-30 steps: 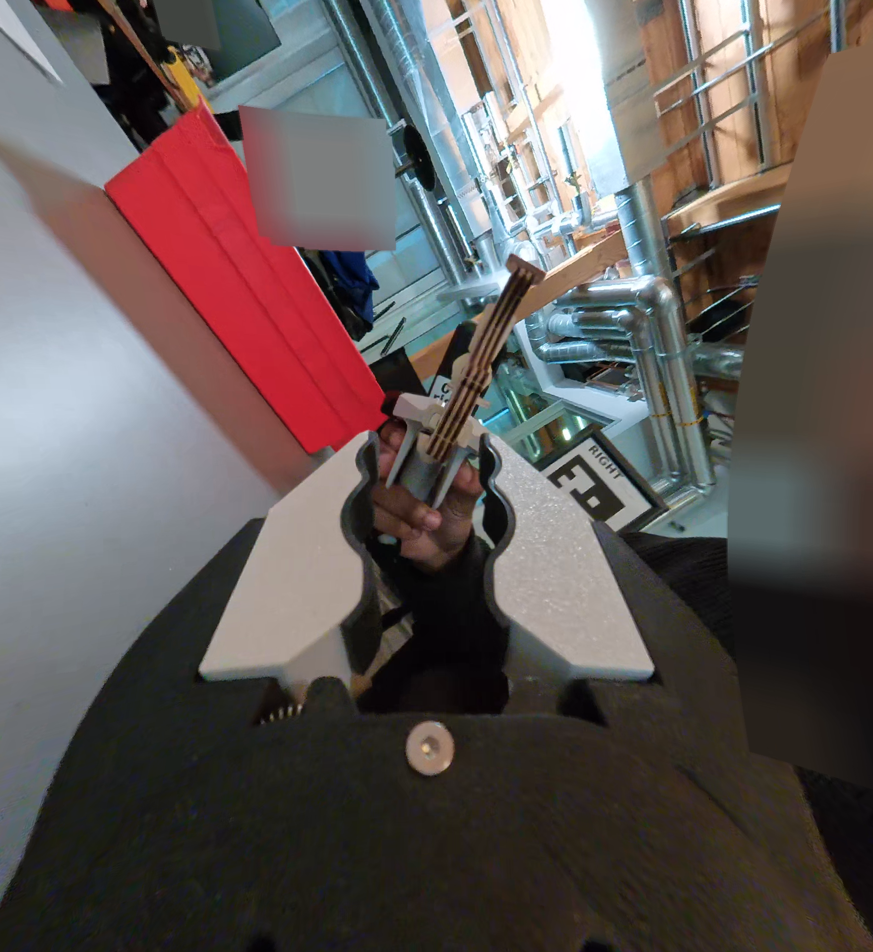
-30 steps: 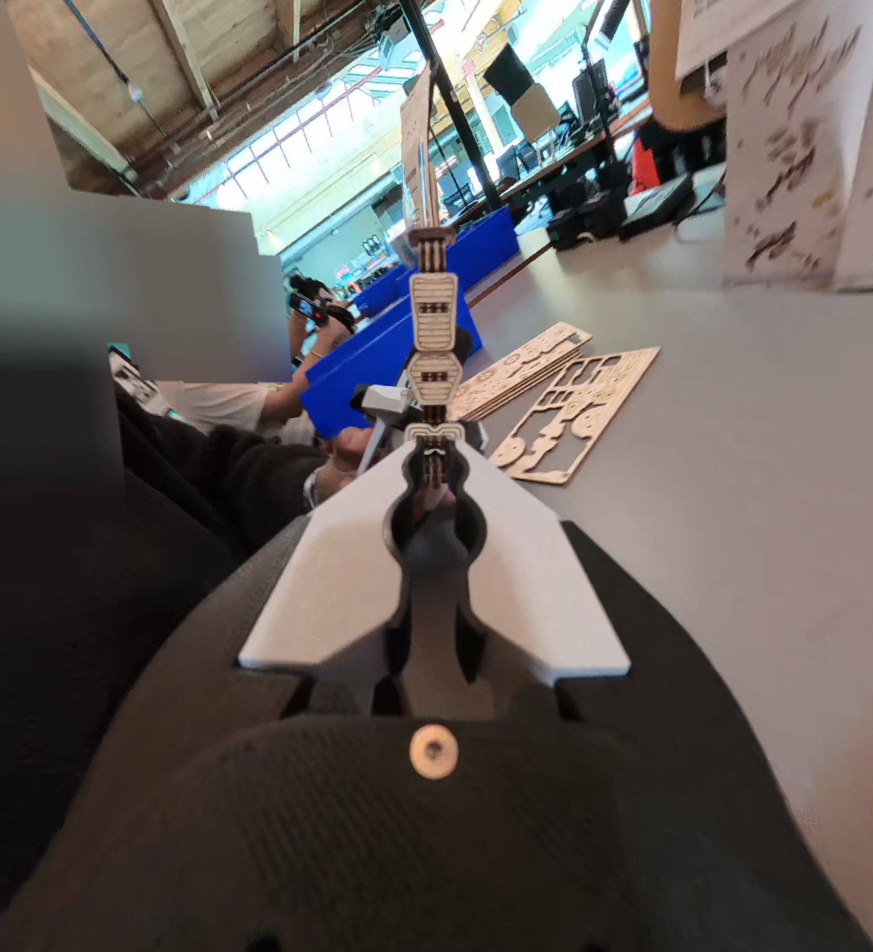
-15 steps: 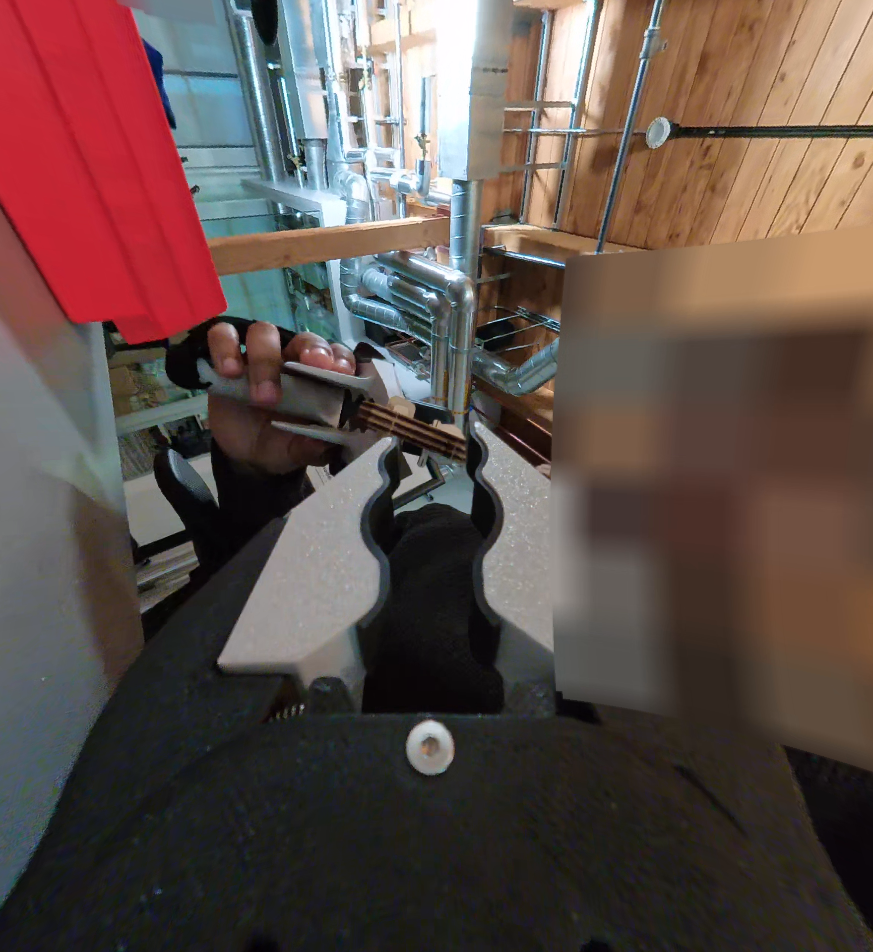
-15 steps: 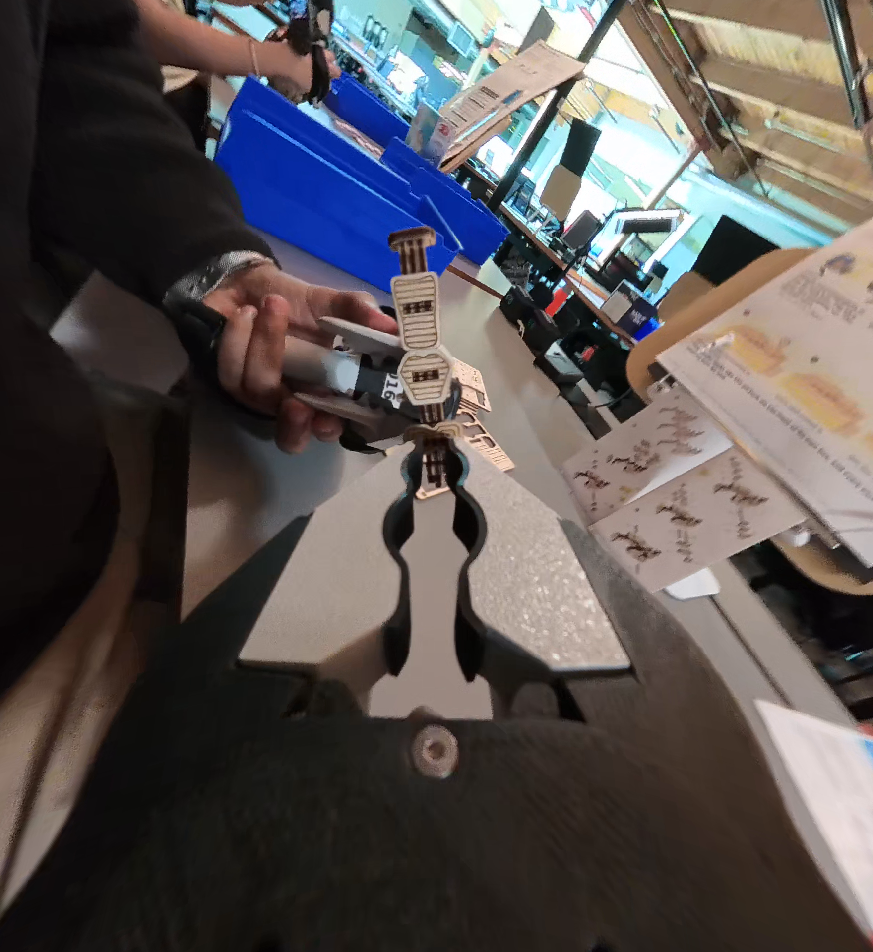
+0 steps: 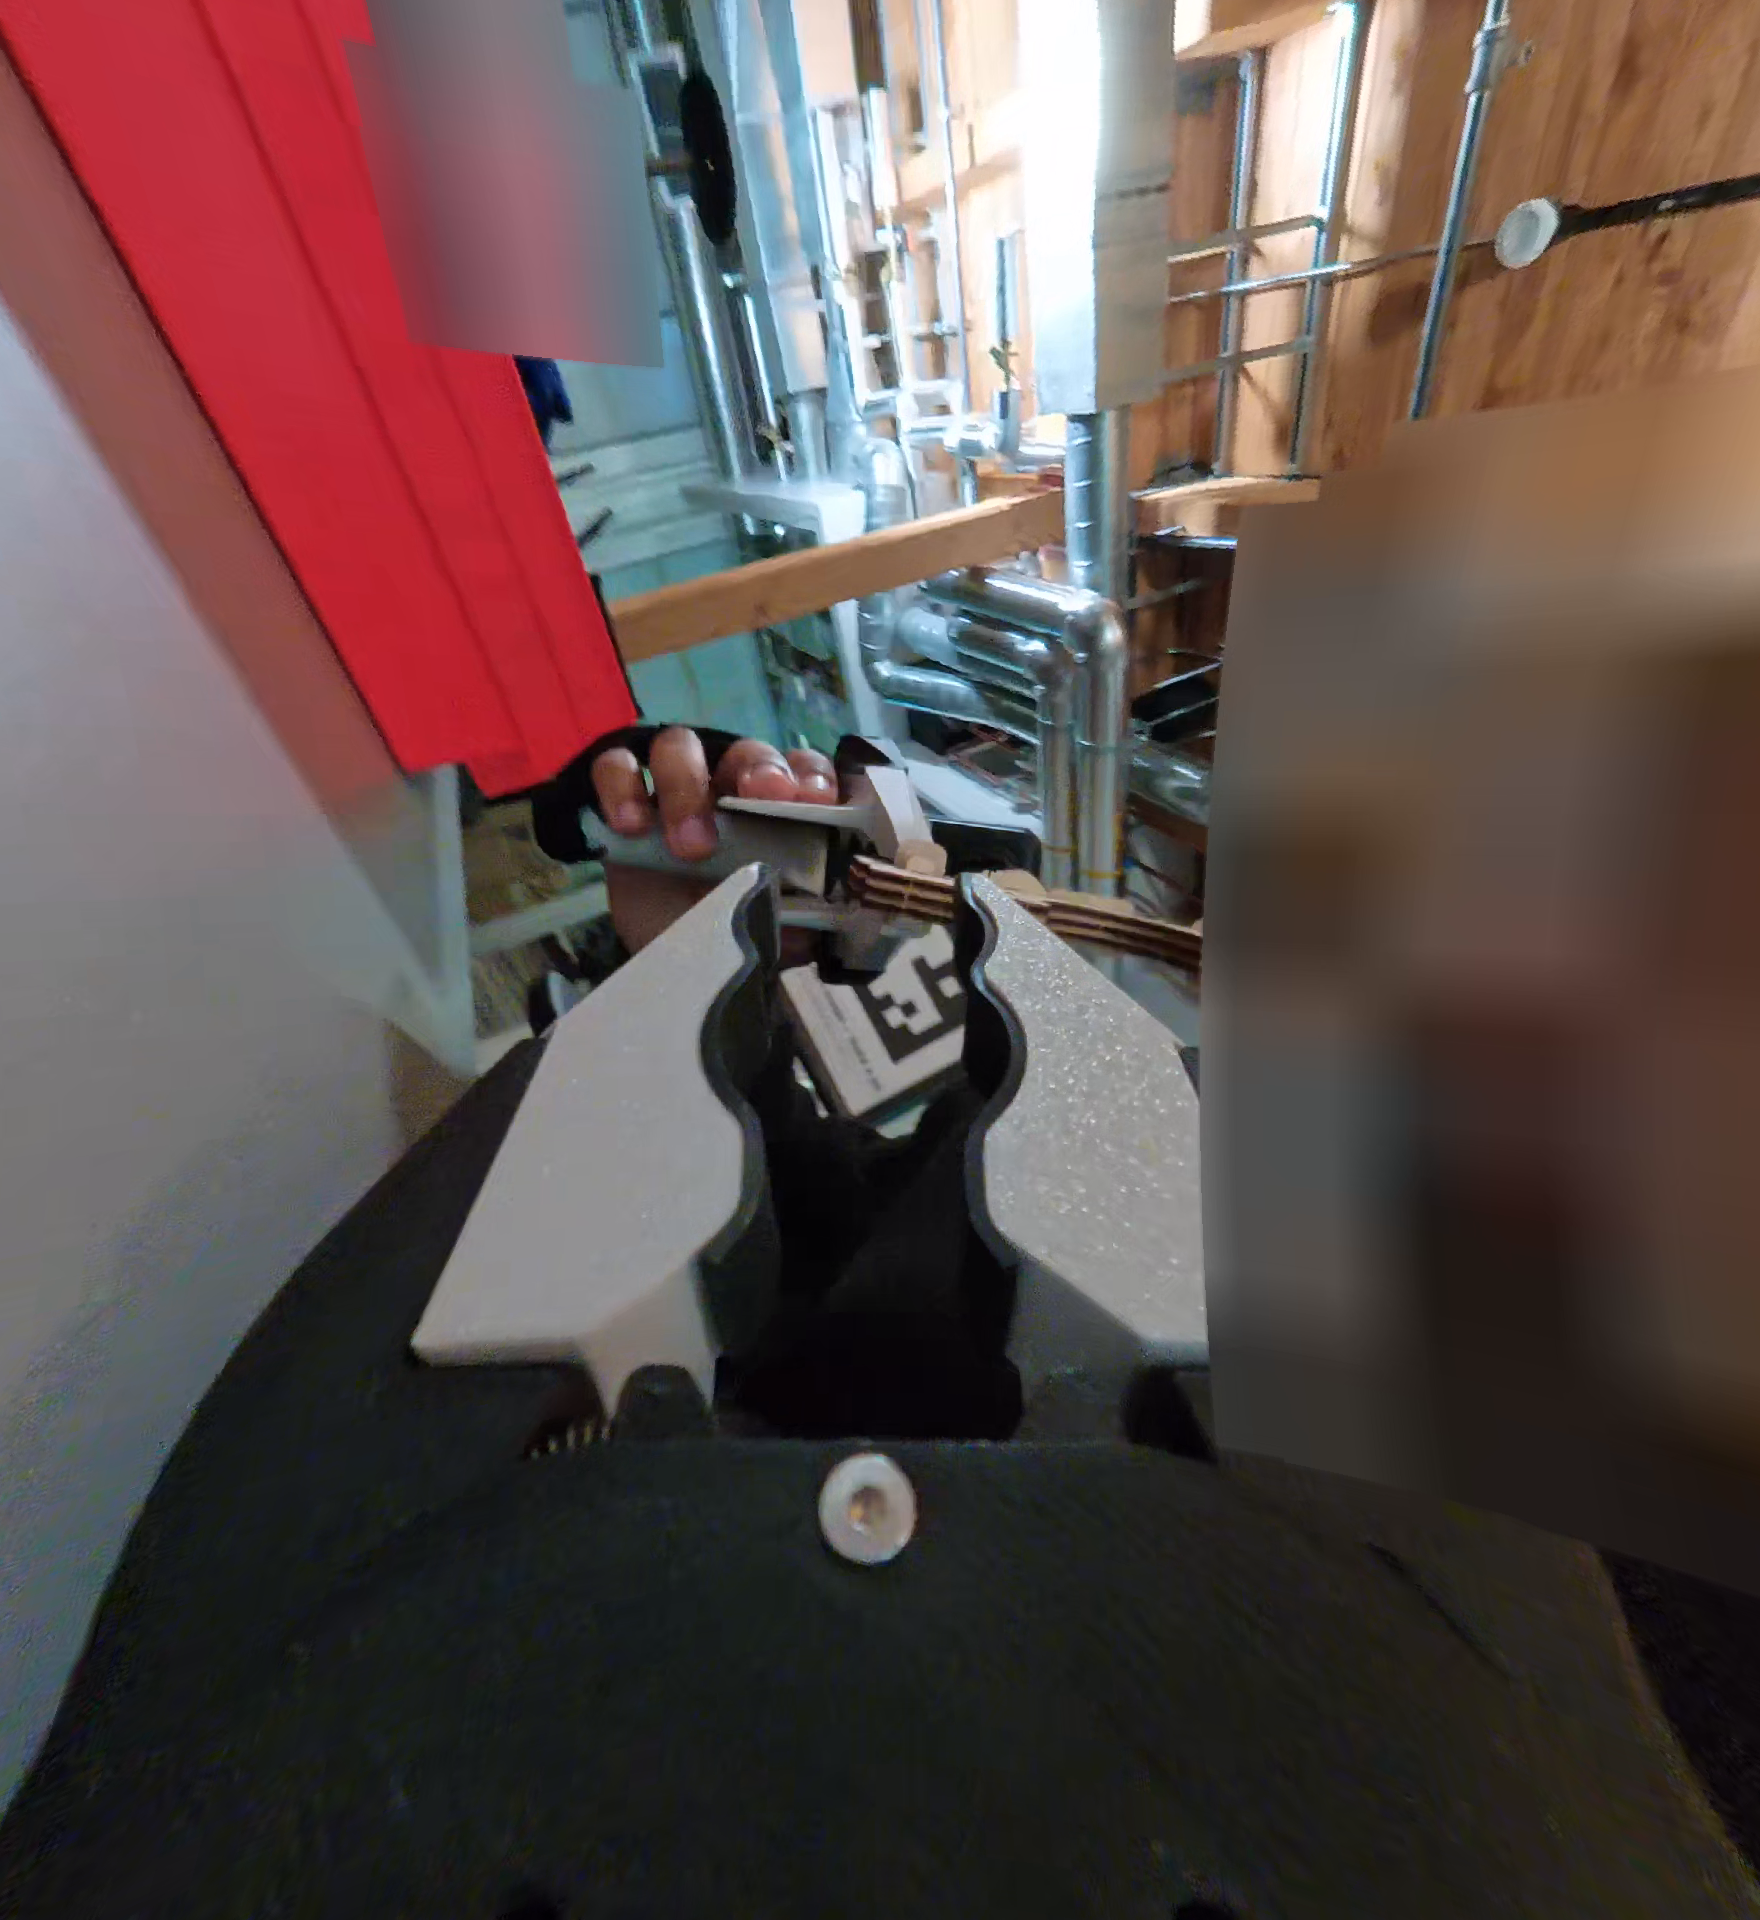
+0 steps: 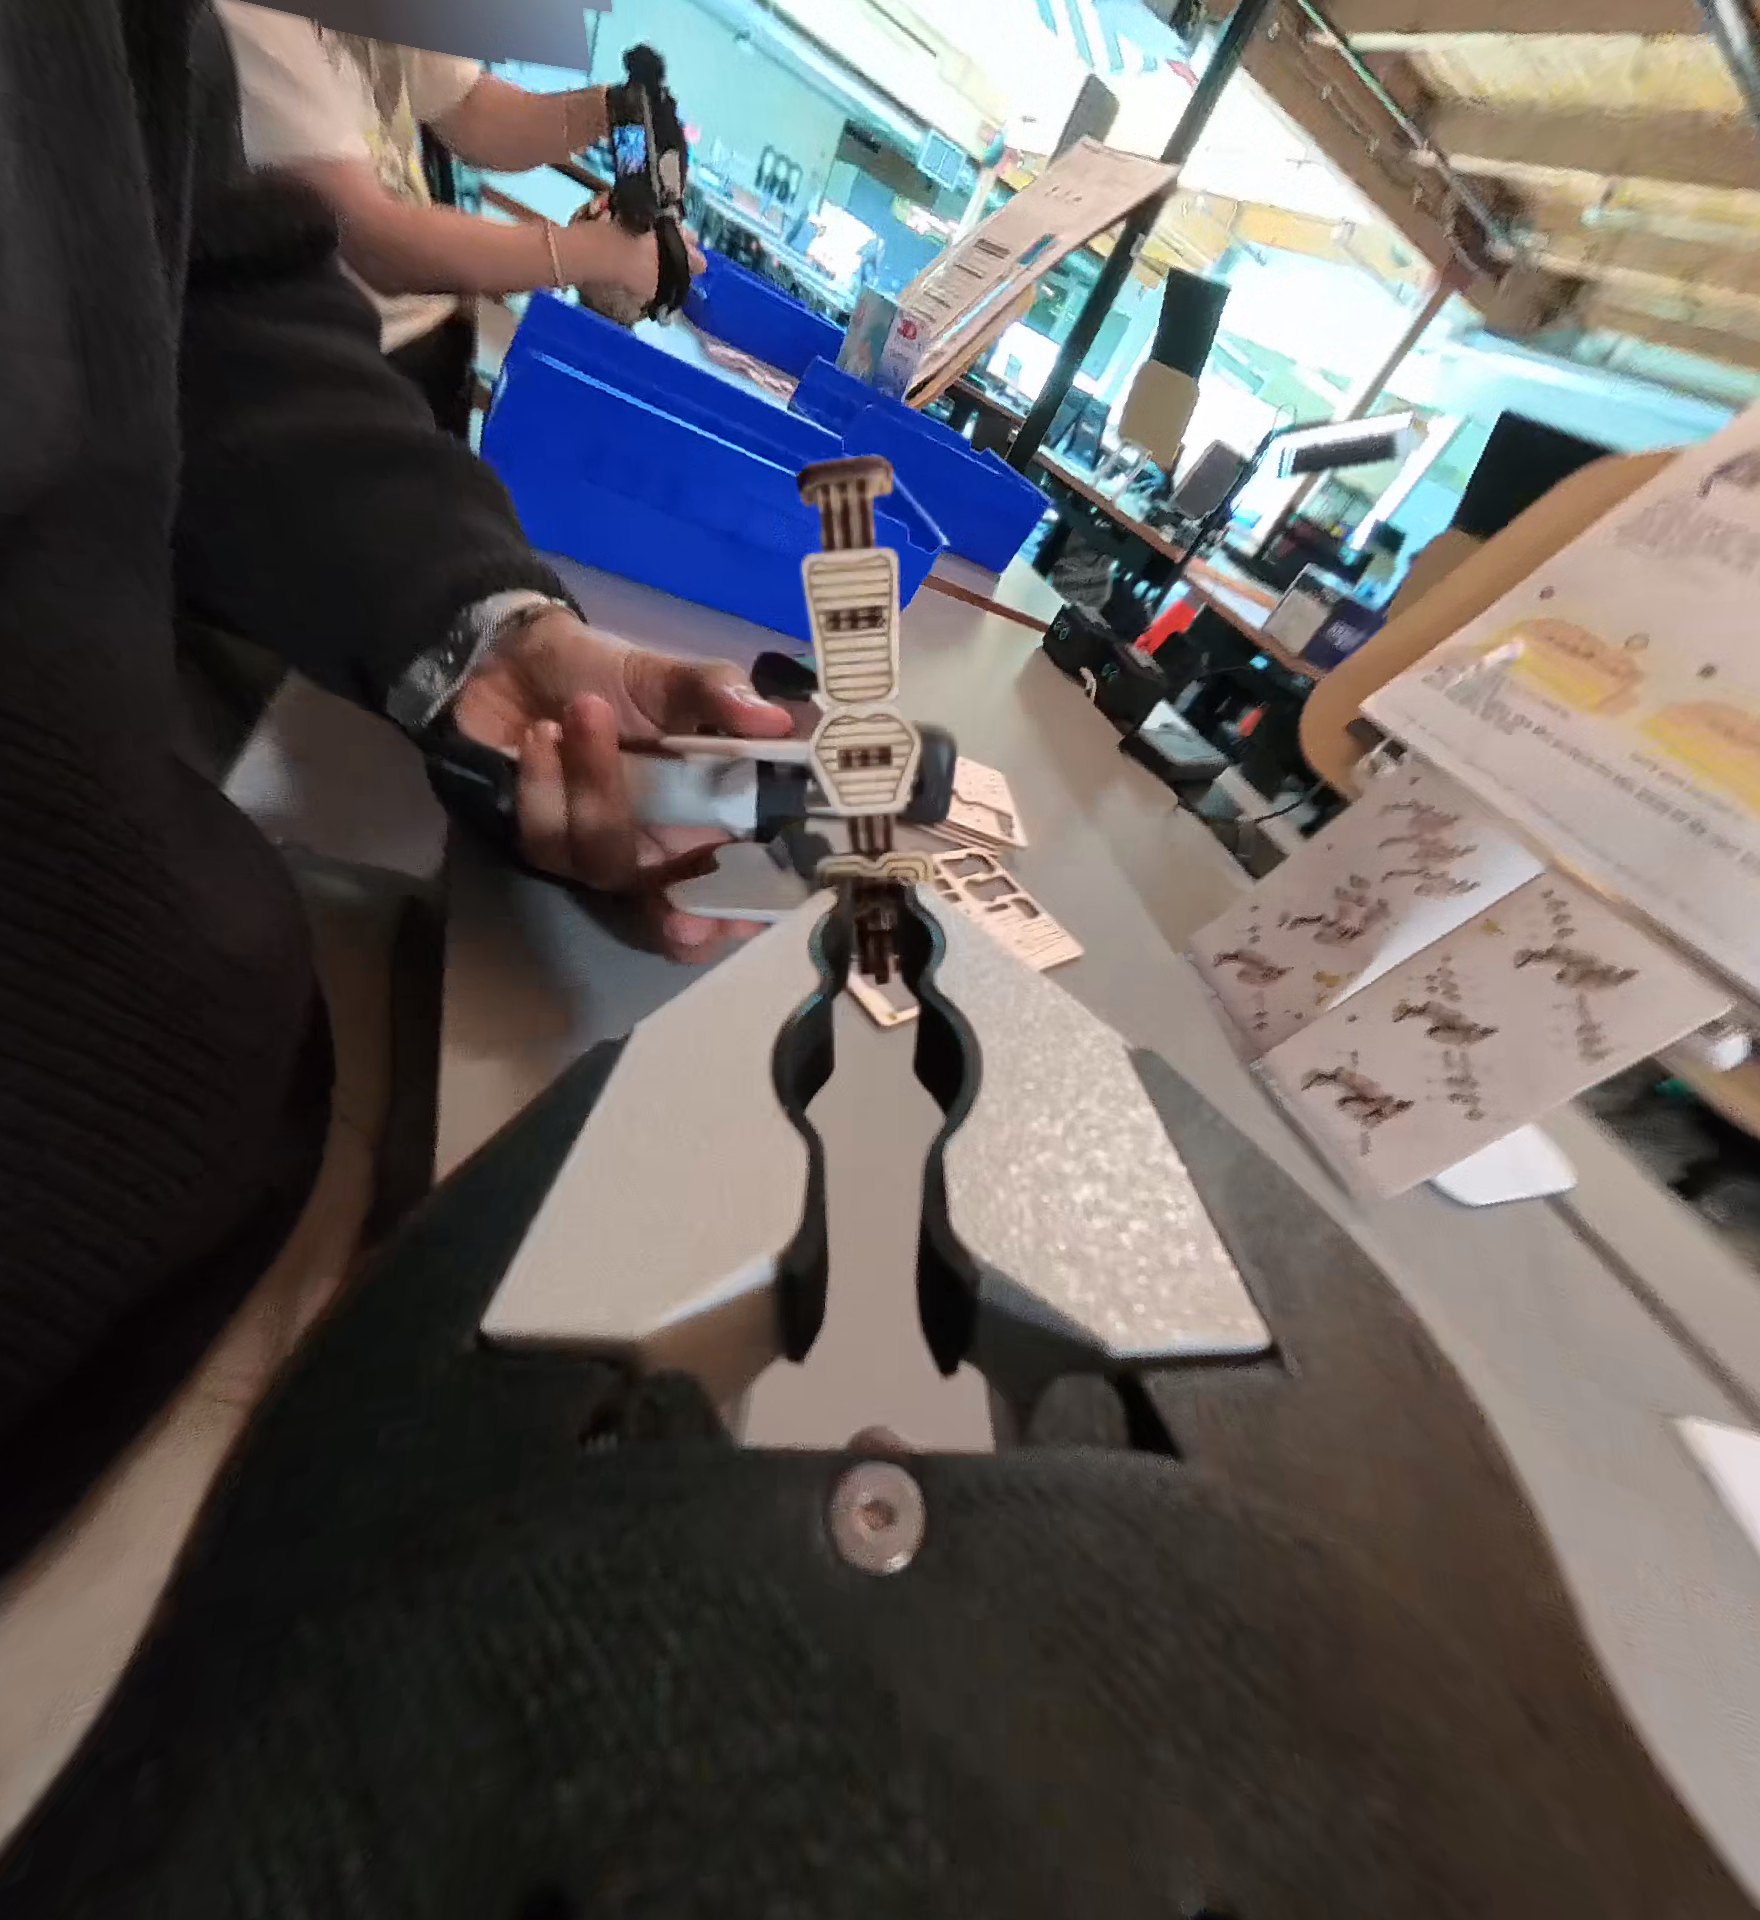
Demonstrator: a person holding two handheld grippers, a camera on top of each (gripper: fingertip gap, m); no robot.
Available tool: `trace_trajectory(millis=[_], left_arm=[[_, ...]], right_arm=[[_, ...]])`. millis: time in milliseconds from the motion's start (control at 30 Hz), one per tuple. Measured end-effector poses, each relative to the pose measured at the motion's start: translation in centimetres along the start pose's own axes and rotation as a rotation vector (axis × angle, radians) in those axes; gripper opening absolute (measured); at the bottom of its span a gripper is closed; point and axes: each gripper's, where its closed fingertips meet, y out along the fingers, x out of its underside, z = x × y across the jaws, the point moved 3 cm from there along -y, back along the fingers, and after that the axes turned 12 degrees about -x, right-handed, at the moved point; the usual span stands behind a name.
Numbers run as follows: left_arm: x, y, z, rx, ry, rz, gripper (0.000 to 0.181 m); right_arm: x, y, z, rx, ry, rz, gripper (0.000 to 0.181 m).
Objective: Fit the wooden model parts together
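Right gripper (image 6: 871,935) clenched on upright wooden model (image 6: 852,665); left gripper (image 5: 868,914) spread, empty, alongside.

A pale laser-cut plywood model piece (image 6: 848,665) with scorched brown edges stands between speckled, matt grey plastic fingers (image 6: 1063,1174), above a smooth grey desk (image 6: 1146,914) strewn with printed paper sheets (image 6: 1458,997).

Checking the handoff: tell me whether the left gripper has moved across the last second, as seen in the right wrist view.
Yes. In the right wrist view, the left gripper swung from pointing up behind the wooden part to lying sideways, reaching in from the left, over the table.
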Motion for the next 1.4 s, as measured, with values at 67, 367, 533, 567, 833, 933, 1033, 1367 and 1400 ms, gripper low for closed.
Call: trace_trajectory(millis=[67, 367, 533, 567, 833, 933, 1033, 1367, 1400], left_arm=[[-0.8, -0.4, 0.3, -0.059, 0.138, 0.06, 0.037], [1.3, 0.8, 2.0, -0.236, 0.741, 0.03, 0.043], [2.9, 1.5, 1.8, -0.248, 0.834, -0.06, 0.04], [3.1, 1.6, 1.8, -0.249, 0.86, -0.064, 0.035], [4.1, 1.8, 2.4, -0.282, 1.069, -0.053, 0.015], [4.1, 2.0, 2.0, -0.302, 1.048, -0.052, 0.017], [3.8, 1.8, 2.1, -0.301, 1.03, -0.027, 0.008], [0.6, 0.4, -0.6, -0.515, 0.848, 0.046, 0.006], [0.4, 0.3, -0.8, -0.517, 0.806, 0.038, 0.006]], right_arm=[[0.4, -0.4, 0.4, -0.028, 0.131, 0.037, 0.007], [2.1, -0.1, -0.5, -0.238, 0.632, 0.093, 0.007], [1.7, 0.1, -1.1, -0.316, 0.699, 0.137, 0.007], [1.5, 0.0, -1.1, -0.33, 0.712, 0.149, 0.008], [1.5, -0.4, -0.9, -0.391, 0.842, 0.241, 0.007], [1.6, 0.0, -1.0, -0.393, 0.848, 0.233, 0.007], [1.7, 0.4, -1.1, -0.39, 0.853, 0.222, 0.008], [1.6, 0.2, 2.2, 0.001, 0.654, 0.193, 0.013], [1.2, 0.3, 2.1, 0.035, 0.586, 0.165, 0.008]])
